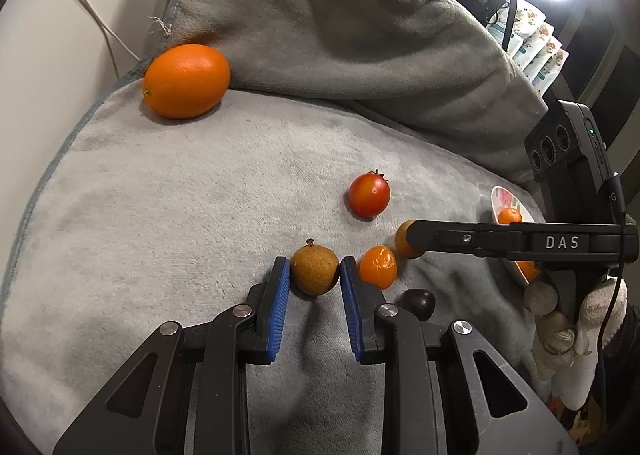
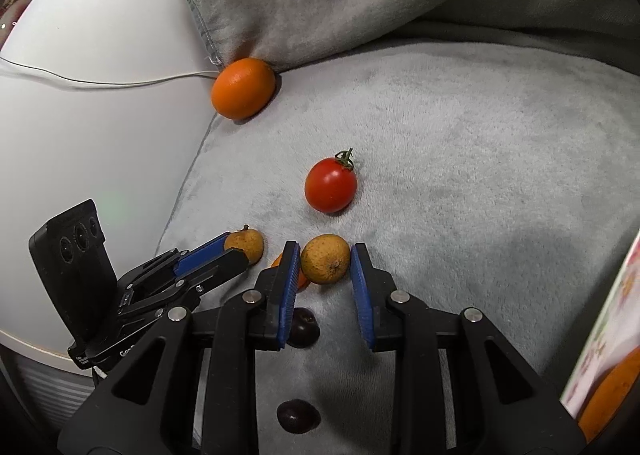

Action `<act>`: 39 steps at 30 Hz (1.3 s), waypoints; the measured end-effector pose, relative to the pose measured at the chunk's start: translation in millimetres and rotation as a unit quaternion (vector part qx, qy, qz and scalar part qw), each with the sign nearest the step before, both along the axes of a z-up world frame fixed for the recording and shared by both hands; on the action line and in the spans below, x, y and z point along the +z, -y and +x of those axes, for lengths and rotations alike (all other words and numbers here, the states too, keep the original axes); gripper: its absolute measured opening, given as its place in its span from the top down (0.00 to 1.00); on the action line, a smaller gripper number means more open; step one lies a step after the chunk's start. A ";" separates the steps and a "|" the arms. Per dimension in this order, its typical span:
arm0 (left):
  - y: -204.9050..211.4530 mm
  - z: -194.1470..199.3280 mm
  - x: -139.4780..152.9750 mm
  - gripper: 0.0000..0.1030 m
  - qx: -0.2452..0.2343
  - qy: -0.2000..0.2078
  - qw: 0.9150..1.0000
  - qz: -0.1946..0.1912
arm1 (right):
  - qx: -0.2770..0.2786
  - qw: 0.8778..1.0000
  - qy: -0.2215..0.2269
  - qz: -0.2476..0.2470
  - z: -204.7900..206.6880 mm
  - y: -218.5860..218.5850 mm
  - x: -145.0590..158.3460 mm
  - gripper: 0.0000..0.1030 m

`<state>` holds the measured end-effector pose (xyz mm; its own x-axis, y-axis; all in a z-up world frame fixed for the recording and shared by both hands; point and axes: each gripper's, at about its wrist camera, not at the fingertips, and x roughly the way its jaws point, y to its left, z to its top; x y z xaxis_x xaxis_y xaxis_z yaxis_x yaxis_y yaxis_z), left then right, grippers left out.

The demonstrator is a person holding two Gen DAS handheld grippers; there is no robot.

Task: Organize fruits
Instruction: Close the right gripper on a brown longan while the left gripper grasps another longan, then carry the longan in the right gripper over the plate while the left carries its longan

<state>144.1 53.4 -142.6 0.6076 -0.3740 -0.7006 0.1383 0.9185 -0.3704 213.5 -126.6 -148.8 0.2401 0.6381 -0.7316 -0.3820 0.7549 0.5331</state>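
My left tool (image 1: 315, 269) clamps one longan (image 1: 314, 271); my right tool (image 2: 325, 259) clamps another (image 2: 325, 259). The plate (image 1: 505, 199) lies right of both.

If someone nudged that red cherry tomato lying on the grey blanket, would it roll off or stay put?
The cherry tomato looks round and glossy, so it would probably roll easily. The plush grey blanket should slow it soon. Its skin looks smooth, perhaps slippery, and probably soft under a hard squeeze.

Orange orange (image 1: 186, 81), red tomato (image 1: 369, 195), grey blanket (image 1: 160, 215), blue-padded black grippers.
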 end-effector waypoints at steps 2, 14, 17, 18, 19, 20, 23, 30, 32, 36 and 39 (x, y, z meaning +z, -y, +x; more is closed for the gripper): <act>-1.4 -1.8 2.1 0.77 0.002 0.003 1.000 -0.002 | -0.001 1.000 0.005 0.002 -2.4 3.5 4.2 0.73; 8.3 -17.6 20.4 0.77 -0.003 0.023 1.000 -0.010 | -0.009 0.998 0.068 0.001 -33.5 32.8 43.6 0.73; 15.7 -20.5 26.9 0.77 -0.008 0.030 0.999 -0.014 | -0.013 0.996 0.086 0.002 -44.9 45.3 56.0 0.73; 17.8 -21.4 28.6 0.77 -0.010 0.031 0.999 -0.015 | -0.015 0.996 0.092 0.002 -48.9 49.4 59.9 0.73; 20.5 -22.3 30.3 0.77 -0.012 0.033 0.999 -0.016 | -0.017 0.995 0.097 0.001 -53.1 53.4 63.6 0.73; 24.6 -23.7 32.8 0.77 -0.015 0.036 0.999 -0.018 | -0.018 0.995 0.102 -0.001 -57.2 57.1 67.4 0.73; 34.8 -26.3 37.7 0.77 -0.023 0.041 0.999 -0.025 | -0.025 0.993 0.119 -0.009 -69.4 70.8 75.4 0.73; 62.4 -27.0 46.0 0.77 -0.049 0.049 0.997 -0.036 | -0.051 0.988 0.146 -0.028 -89.9 110.7 88.6 0.73; 71.3 -25.3 48.3 0.77 -0.055 0.051 0.996 -0.040 | -0.062 0.986 0.151 -0.032 -96.2 123.6 90.7 0.73; 88.0 -21.9 50.8 0.77 -0.069 0.053 0.995 -0.046 | -0.086 0.983 0.159 -0.042 -106.9 148.0 92.5 0.73; 101.9 -19.8 52.8 0.77 -0.082 0.053 0.994 -0.050 | -0.103 0.980 0.162 -0.051 -113.5 167.5 92.0 0.73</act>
